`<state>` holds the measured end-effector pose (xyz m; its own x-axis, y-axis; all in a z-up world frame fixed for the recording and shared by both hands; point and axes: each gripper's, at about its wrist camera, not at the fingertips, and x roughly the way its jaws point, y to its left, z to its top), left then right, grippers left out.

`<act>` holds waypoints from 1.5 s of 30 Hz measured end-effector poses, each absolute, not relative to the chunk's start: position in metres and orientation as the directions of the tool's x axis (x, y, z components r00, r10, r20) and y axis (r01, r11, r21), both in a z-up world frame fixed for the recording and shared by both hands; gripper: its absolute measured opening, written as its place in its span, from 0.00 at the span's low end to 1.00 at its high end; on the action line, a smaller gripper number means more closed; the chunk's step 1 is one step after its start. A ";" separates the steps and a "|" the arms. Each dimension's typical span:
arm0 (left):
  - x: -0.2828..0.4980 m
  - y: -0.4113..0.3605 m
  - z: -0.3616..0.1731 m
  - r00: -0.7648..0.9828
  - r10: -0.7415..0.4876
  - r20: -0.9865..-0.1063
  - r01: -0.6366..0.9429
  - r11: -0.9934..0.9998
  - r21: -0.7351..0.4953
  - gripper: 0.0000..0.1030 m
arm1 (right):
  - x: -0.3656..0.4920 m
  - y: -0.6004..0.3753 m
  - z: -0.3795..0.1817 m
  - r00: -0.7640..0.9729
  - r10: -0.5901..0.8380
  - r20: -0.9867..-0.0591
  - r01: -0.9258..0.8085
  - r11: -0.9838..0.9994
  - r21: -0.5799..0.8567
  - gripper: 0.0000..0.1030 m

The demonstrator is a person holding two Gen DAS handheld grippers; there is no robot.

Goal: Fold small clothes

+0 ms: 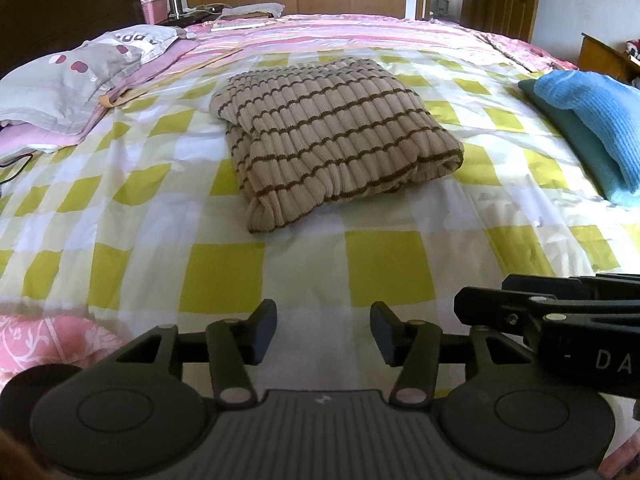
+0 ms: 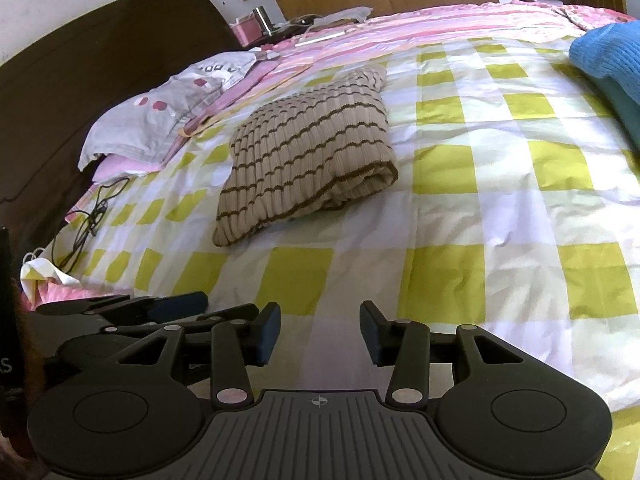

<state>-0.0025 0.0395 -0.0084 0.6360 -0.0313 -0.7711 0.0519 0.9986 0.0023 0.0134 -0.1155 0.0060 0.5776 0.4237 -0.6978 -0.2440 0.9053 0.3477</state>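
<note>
A beige ribbed sweater with brown stripes [image 1: 332, 136] lies folded into a thick square on the yellow-checked bed cover [image 1: 224, 272]; the right wrist view shows the sweater [image 2: 308, 152] left of centre. My left gripper [image 1: 323, 332] hovers over the cover near the bed's front edge, well short of the sweater, open, with nothing between its fingers. My right gripper [image 2: 320, 334] stands beside it, also open and empty. Each gripper shows in the other's view: the right one [image 1: 516, 300] at the right edge, the left one [image 2: 168, 306] at the lower left.
A blue knit garment on a teal one [image 1: 592, 120] lies at the bed's right side. A grey pillow [image 1: 76, 76] and pink bedding sit at the left by the dark headboard [image 2: 80, 88]. A black cable [image 2: 86, 224] trails near the left edge. Wardrobe and door stand behind.
</note>
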 end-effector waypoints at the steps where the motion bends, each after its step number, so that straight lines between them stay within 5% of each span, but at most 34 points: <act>1: -0.003 0.039 -0.008 0.638 -0.030 -0.769 0.053 0.999 0.005 0.57 | 0.012 -0.116 0.006 0.578 0.423 -0.698 -0.244 0.906 0.347 0.42; 45: -0.010 0.037 -0.006 0.660 -0.001 -0.752 0.042 0.998 0.036 0.72 | 0.006 -0.122 0.007 0.595 0.404 -0.695 -0.230 0.914 0.334 0.47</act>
